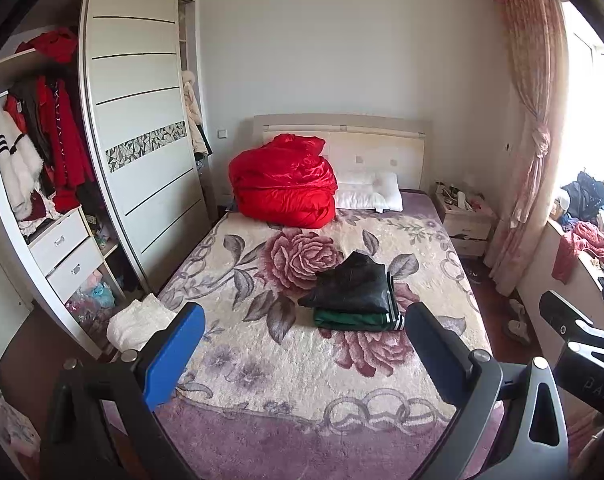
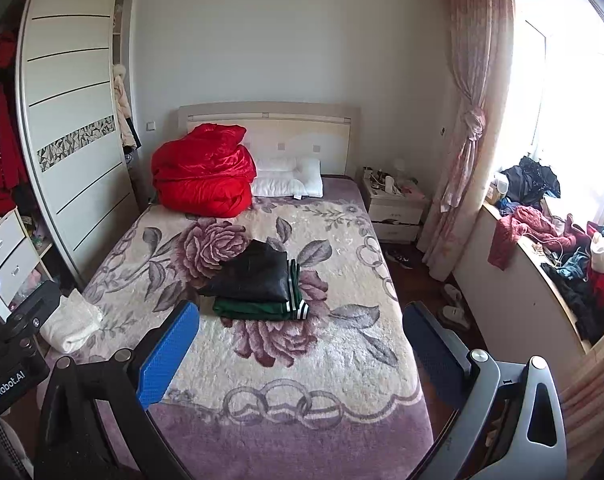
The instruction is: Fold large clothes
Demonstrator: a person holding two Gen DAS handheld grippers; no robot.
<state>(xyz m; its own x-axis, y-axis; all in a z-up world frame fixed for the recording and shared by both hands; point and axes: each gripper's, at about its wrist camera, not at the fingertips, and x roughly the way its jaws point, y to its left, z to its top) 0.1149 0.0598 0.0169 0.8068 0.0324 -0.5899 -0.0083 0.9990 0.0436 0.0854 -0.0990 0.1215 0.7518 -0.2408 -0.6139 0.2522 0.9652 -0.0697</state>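
A folded black garment (image 1: 351, 286) (image 2: 254, 274) lies on top of a folded green garment with white stripes (image 1: 361, 319) (image 2: 262, 308) in the middle of the bed. A folded white garment (image 1: 136, 322) (image 2: 72, 324) lies at the bed's left edge. My left gripper (image 1: 302, 356) is open and empty, held above the foot of the bed. My right gripper (image 2: 302, 356) is open and empty too, also above the foot of the bed. Both are well short of the stack.
The bed has a floral blanket (image 1: 286, 360) (image 2: 333, 344), a bundled red quilt (image 1: 284, 182) (image 2: 204, 174) and a white pillow (image 1: 367, 192) near the headboard. An open wardrobe (image 1: 54, 184) stands left. A nightstand (image 2: 393, 208) and a cluttered window ledge (image 2: 541, 232) are right.
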